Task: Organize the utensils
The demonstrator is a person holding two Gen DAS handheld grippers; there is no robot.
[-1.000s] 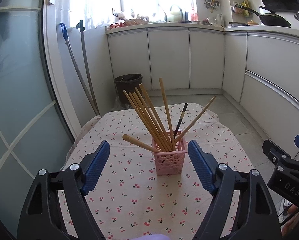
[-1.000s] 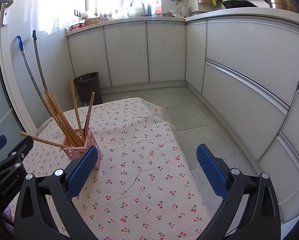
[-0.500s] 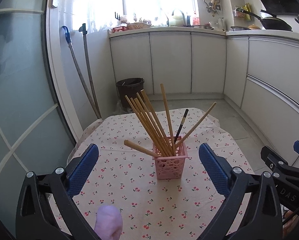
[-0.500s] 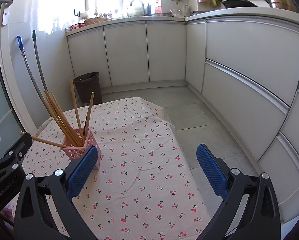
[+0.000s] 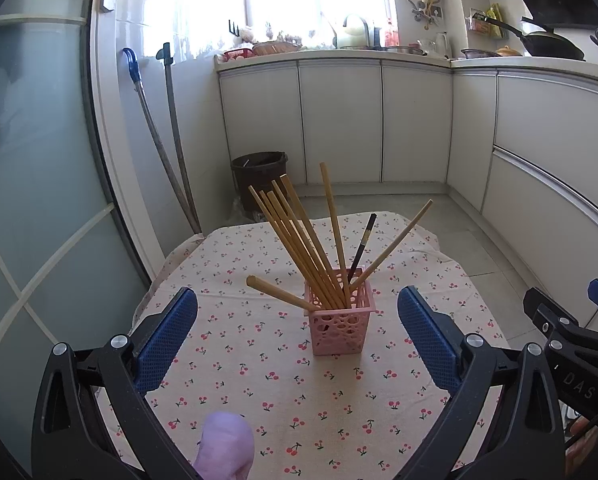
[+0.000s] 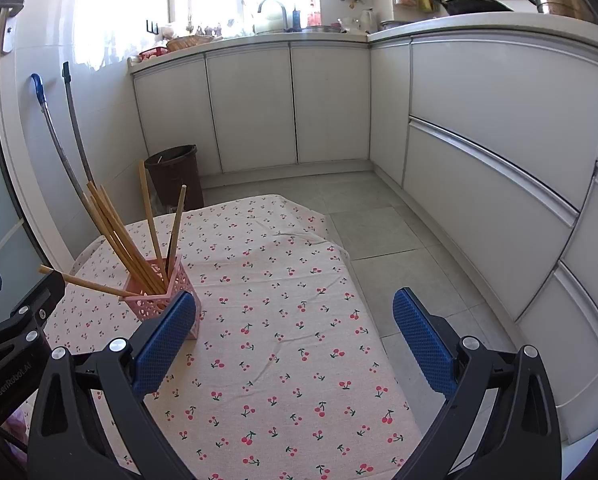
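A pink perforated holder point(image 5: 340, 325) stands on the cherry-print tablecloth point(image 5: 259, 360), filled with several wooden chopsticks point(image 5: 295, 240) and one dark chopstick point(image 5: 362, 246). One wooden stick point(image 5: 277, 293) leans out low to the left. My left gripper point(image 5: 297, 336) is open, wide, a little short of the holder, with nothing between its blue pads. In the right wrist view the holder point(image 6: 161, 298) sits at the left, partly behind my left blue fingertip point(image 6: 165, 344). My right gripper point(image 6: 295, 342) is open over bare cloth.
A purple gloved fingertip point(image 5: 225, 446) shows at the bottom of the left wrist view. The table's right edge point(image 6: 363, 280) drops to grey floor tiles. A brown bin point(image 5: 260, 176), two mop handles point(image 5: 171, 140) and white cabinets point(image 5: 339, 120) stand beyond the table.
The left gripper's jaws have spread wider and it has drawn slightly back from the holder. A purple fingertip has come into view at the bottom. The right gripper has not moved.
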